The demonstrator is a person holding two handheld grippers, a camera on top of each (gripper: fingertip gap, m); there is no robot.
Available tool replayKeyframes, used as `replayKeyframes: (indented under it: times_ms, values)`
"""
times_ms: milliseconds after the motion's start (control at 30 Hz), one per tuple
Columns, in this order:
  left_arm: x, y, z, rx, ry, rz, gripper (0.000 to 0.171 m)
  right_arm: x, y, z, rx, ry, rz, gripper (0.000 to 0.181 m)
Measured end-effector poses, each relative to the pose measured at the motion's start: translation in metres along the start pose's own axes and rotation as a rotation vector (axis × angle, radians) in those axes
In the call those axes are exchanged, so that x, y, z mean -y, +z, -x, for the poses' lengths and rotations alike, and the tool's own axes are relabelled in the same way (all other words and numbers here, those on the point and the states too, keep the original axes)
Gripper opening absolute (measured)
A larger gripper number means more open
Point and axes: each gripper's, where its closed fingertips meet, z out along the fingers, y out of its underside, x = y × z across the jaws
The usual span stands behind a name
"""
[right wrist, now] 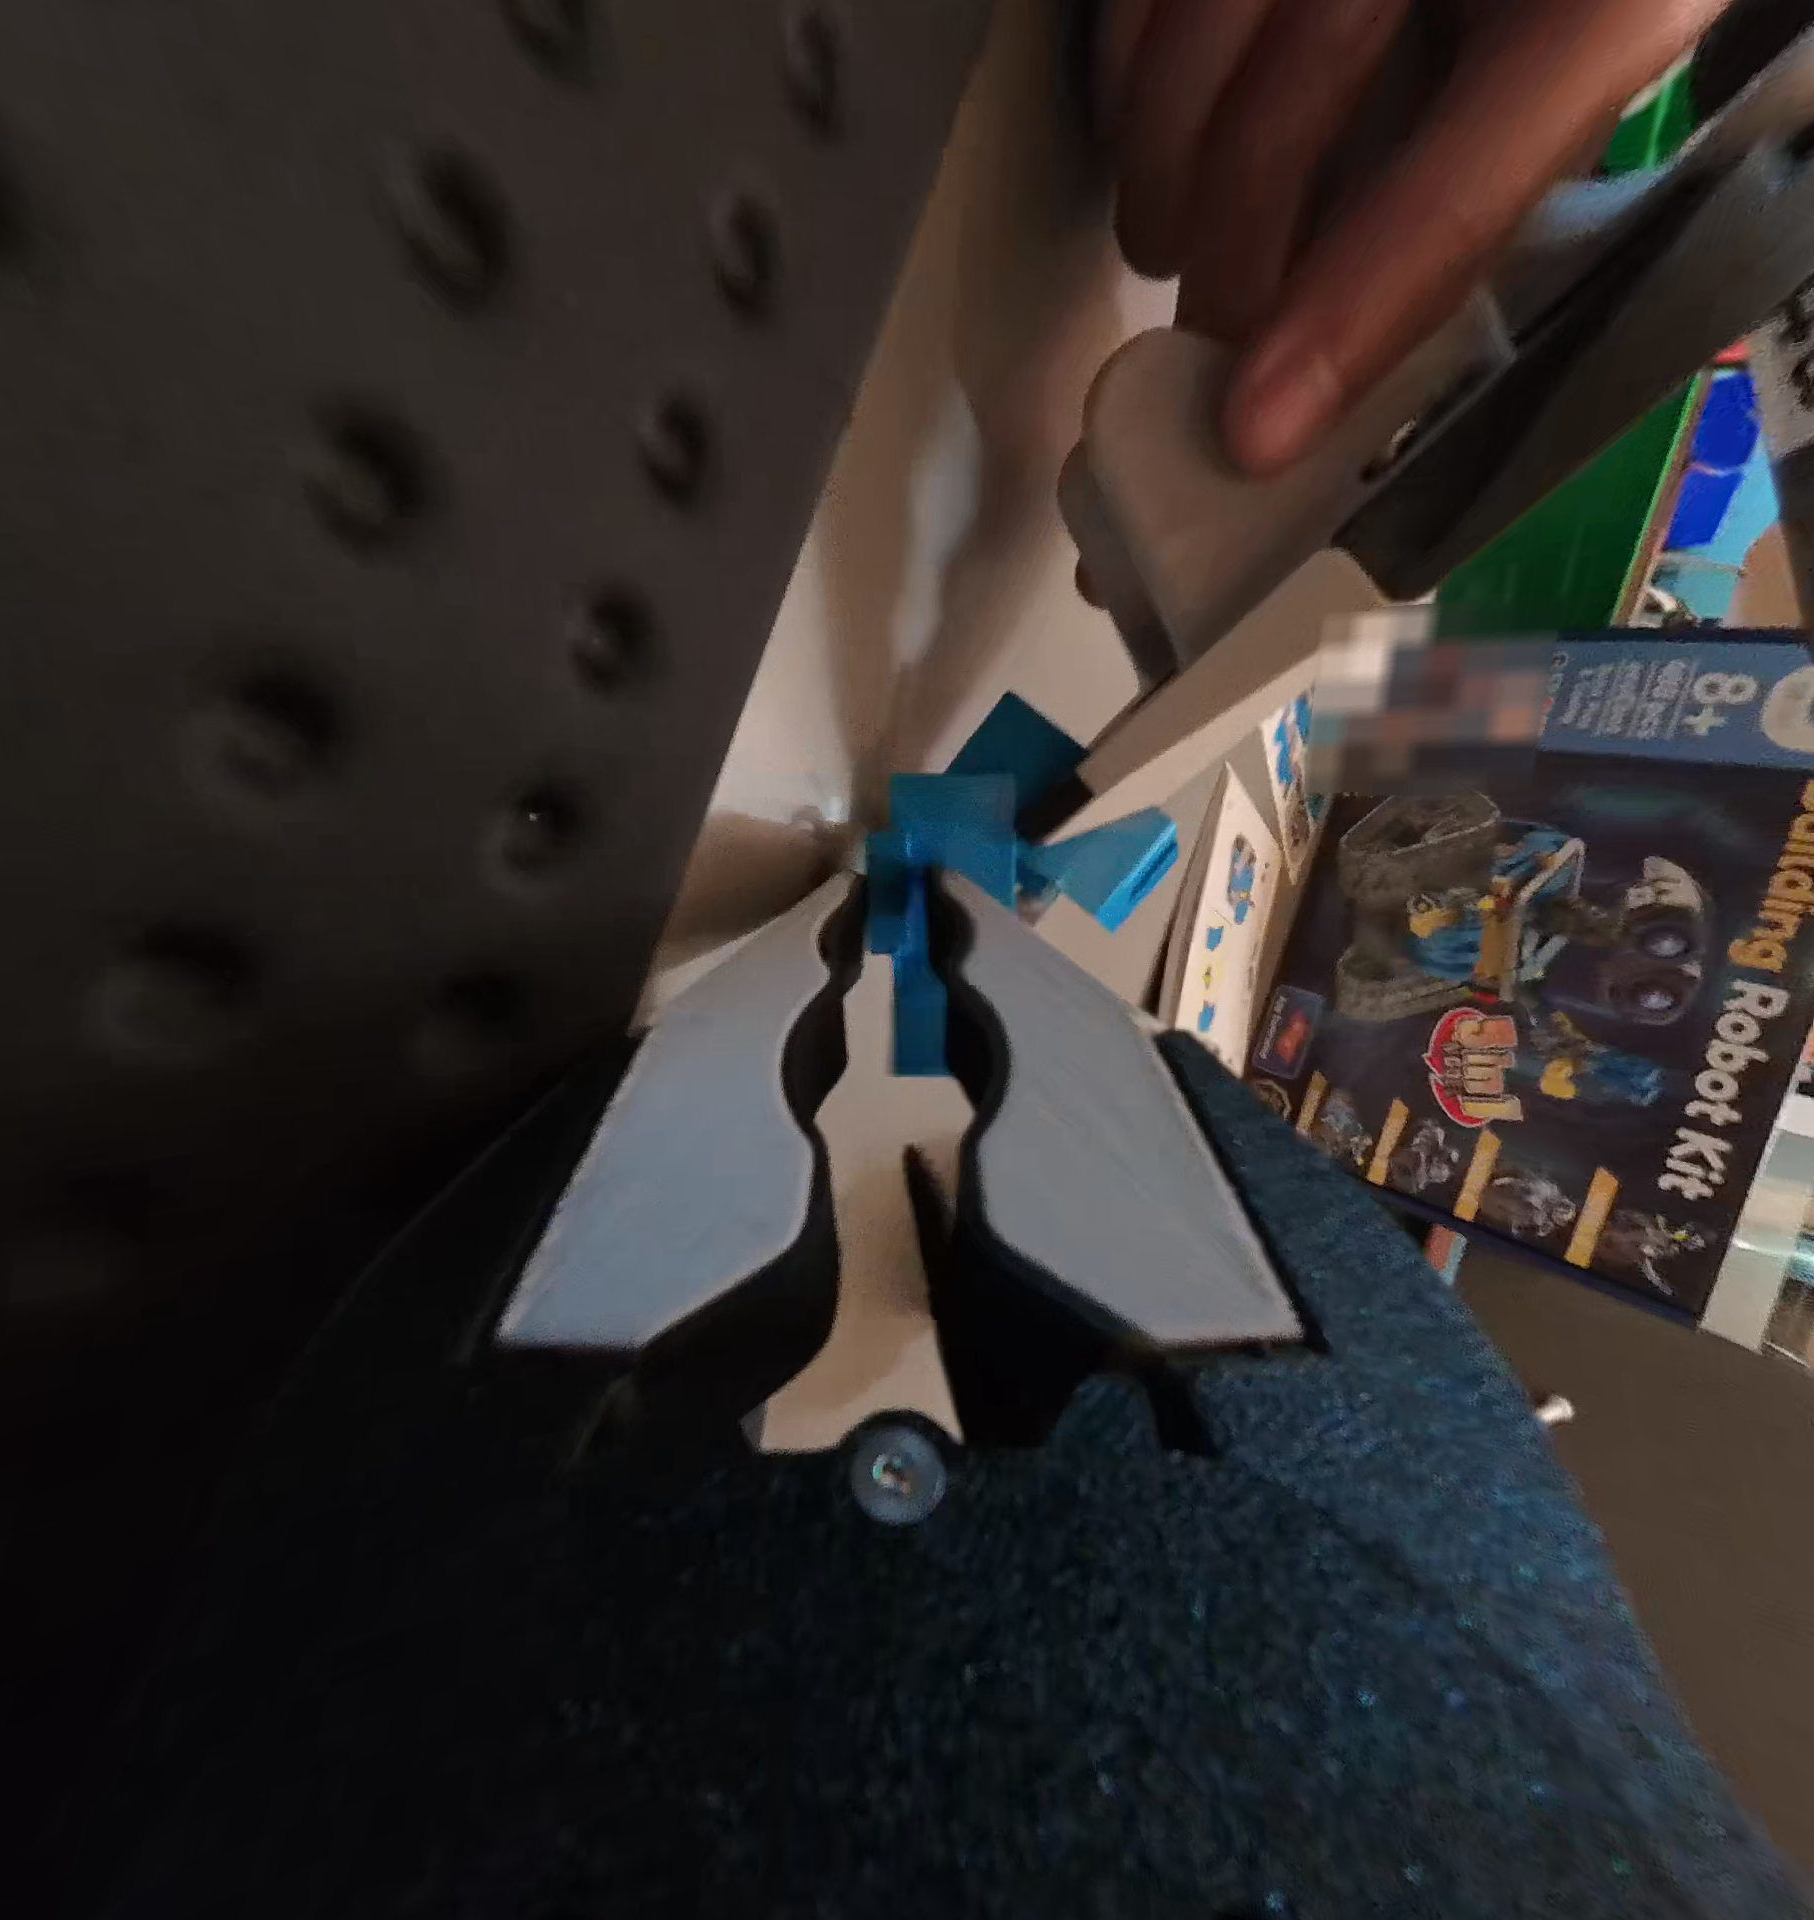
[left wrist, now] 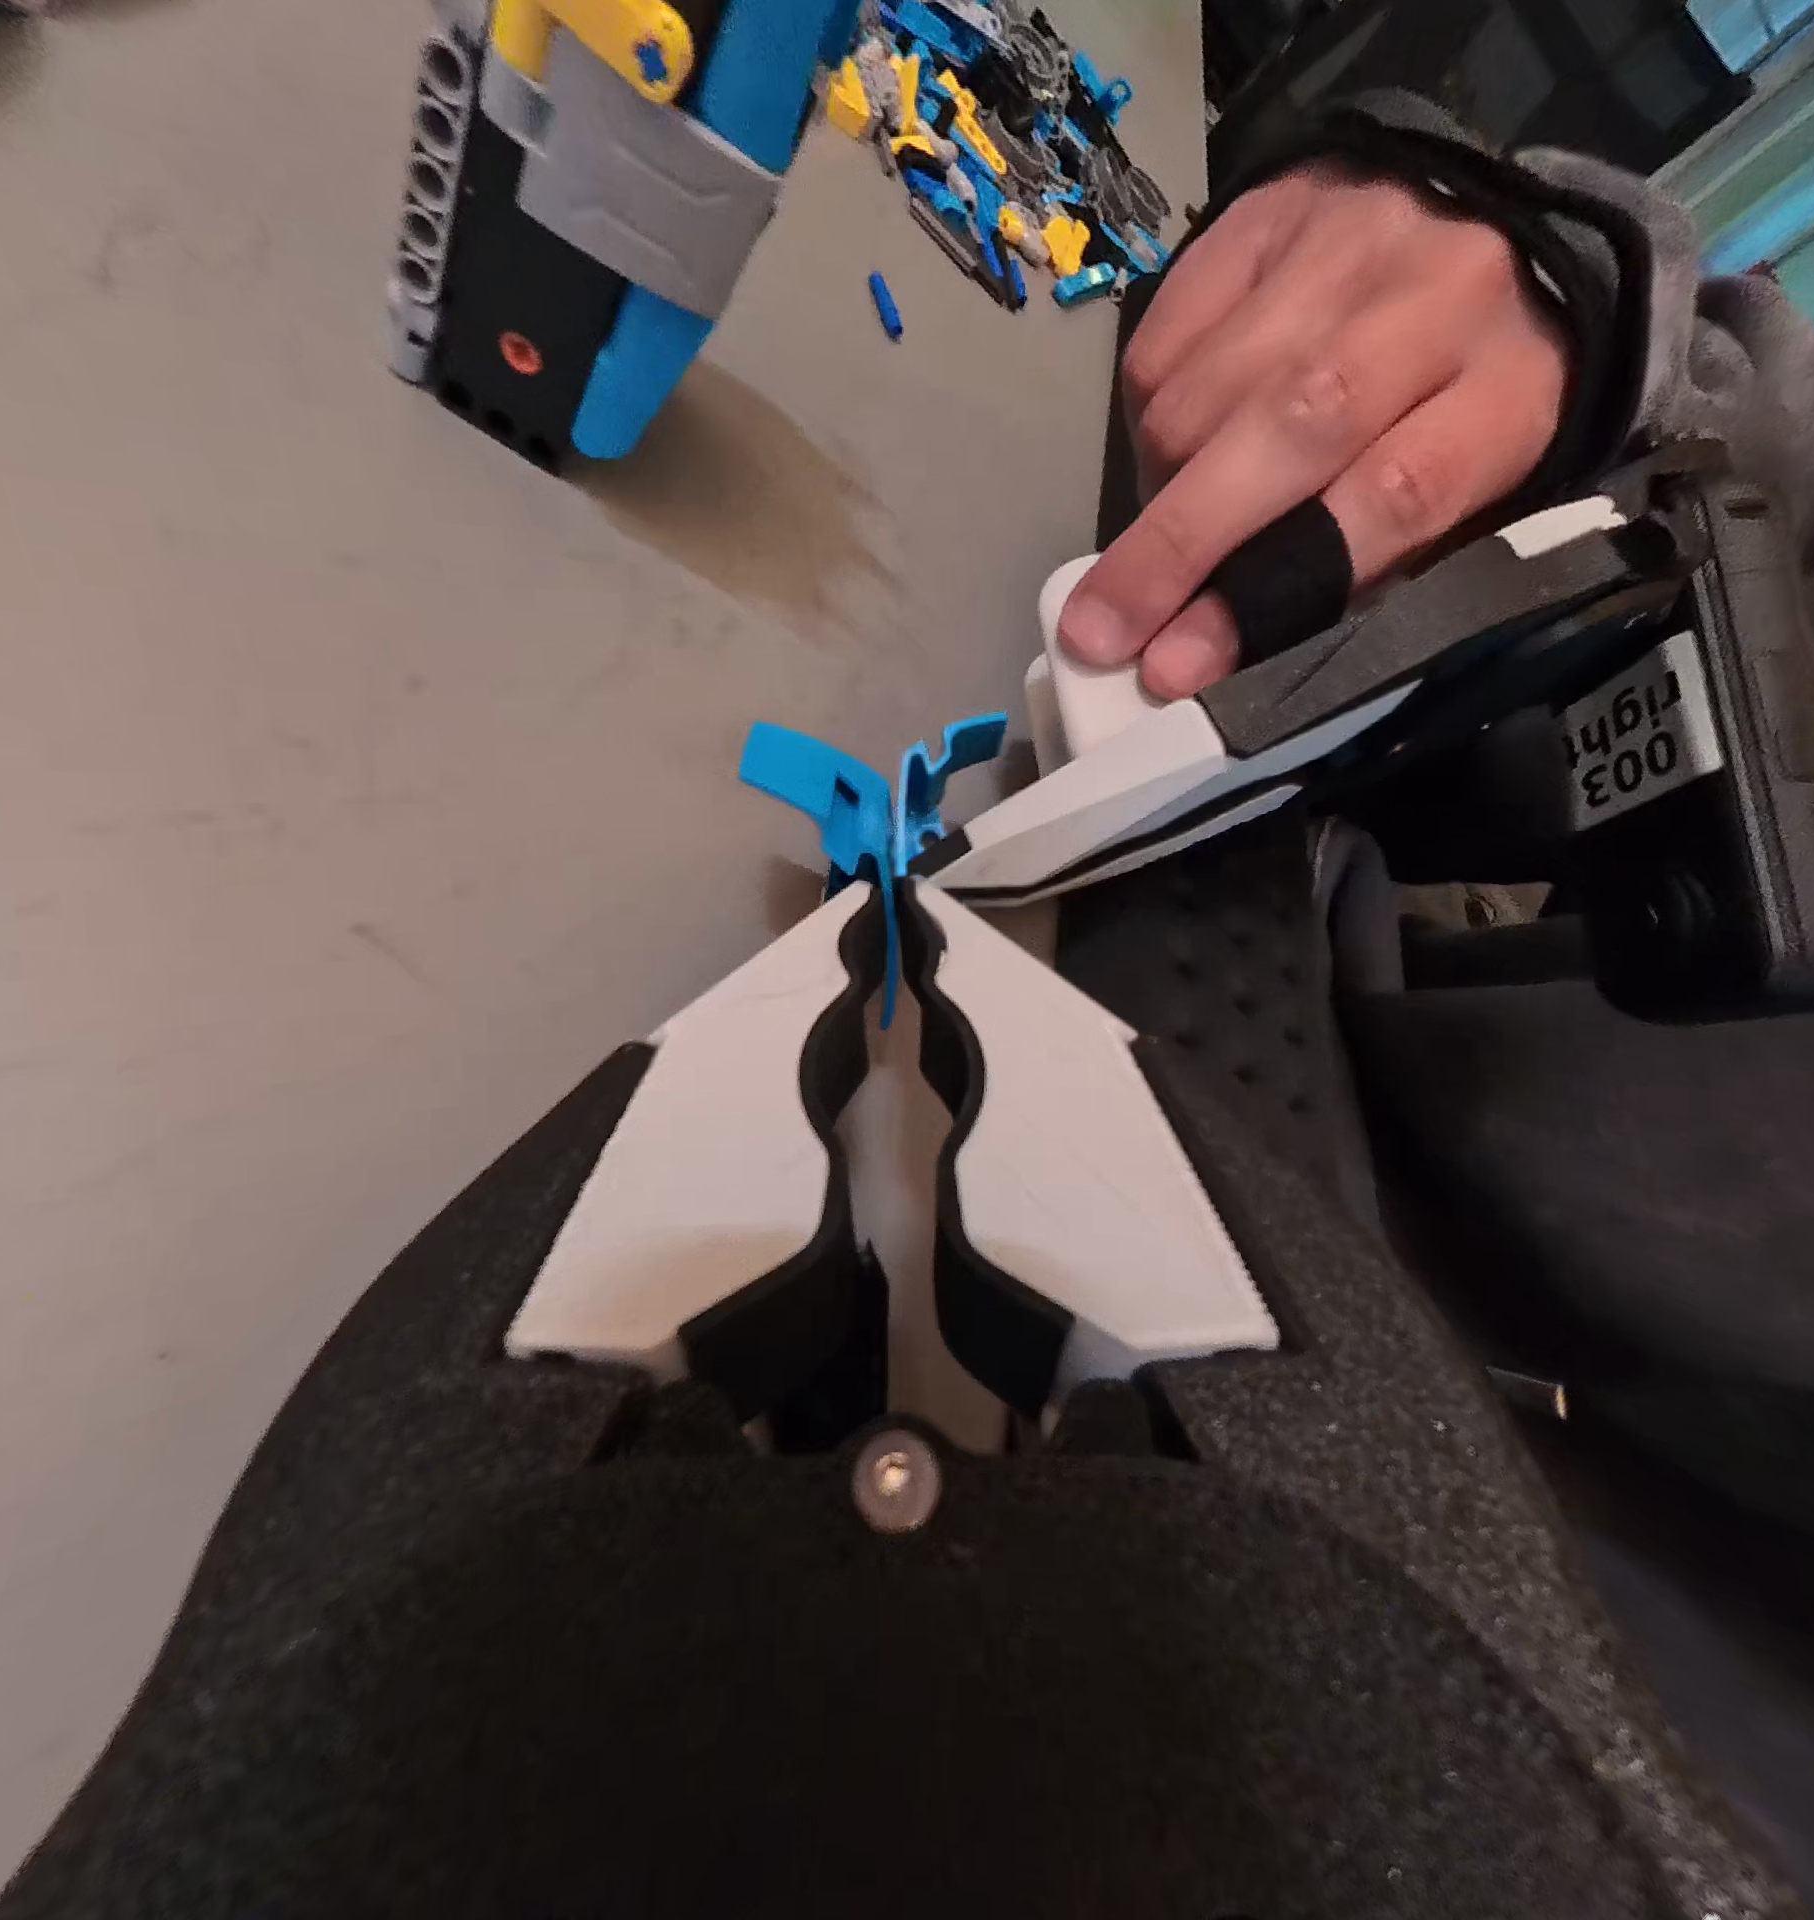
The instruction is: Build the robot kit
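In the left wrist view my left gripper [left wrist: 895, 896] is shut on a thin curved blue plastic panel [left wrist: 809, 781], held above the beige table [left wrist: 207, 831]. My right gripper [left wrist: 950, 857] comes in from the right, its tips shut on a second blue panel [left wrist: 950, 750] that meets the first. In the right wrist view my right gripper [right wrist: 908, 888] pinches its blue panel [right wrist: 915, 997]. The left gripper's tips [right wrist: 1064, 805] come in from the upper right with the other blue panel [right wrist: 1105, 864]. The two pieces touch between the tips.
A partly built model [left wrist: 591, 229] of black, grey, blue and yellow parts stands at the back. A pile of loose parts [left wrist: 996, 156] and a small blue pin [left wrist: 885, 304] lie beyond. A black dimpled panel [right wrist: 311, 520] is close by. A kit box [right wrist: 1609, 987] stands right. The grippers are tip to tip, or close to it.
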Motion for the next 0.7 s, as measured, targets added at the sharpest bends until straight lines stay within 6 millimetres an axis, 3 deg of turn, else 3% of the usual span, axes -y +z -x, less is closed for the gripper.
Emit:
replayKeyframes:
  times_ms: [133,267,333,433,467,533,600,700]
  values:
    - [0.001,0.0,-0.001,-0.006,-0.01,-0.007,0.001,-0.002,-0.001,-0.002,0.033,0.054,0.001,0.024]
    - [0.0,0.002,-0.002,-0.005,-0.001,0.0,0.001,-0.005,-0.02,0.005,0.191,0.284,-0.006,0.043]
    - [-0.001,0.004,-0.004,-0.009,0.003,0.005,0.001,-0.004,-0.034,0.014,0.321,0.444,-0.02,0.04]
    - [-0.001,0.004,-0.005,-0.005,0.011,0.005,0.001,-0.014,-0.04,0.02,0.457,0.816,0.058,0.044]
    - [-0.001,0.004,-0.004,-0.005,0.01,0.004,0.001,-0.01,-0.04,0.019,0.493,0.957,0.057,0.045]
    - [-0.001,0.003,-0.005,-0.006,0.011,0.003,0.001,0.018,-0.042,0.013,0.606,1.226,-0.063,0.045]
    - [-0.002,0.003,-0.005,-0.005,0.014,0.004,0.001,0.035,-0.043,0.006,0.655,1.374,-0.137,0.044]
    - [-0.002,0.003,-0.007,-0.008,0.022,0.006,0.001,0.016,-0.027,0.004,0.527,1.417,-0.029,0.044]
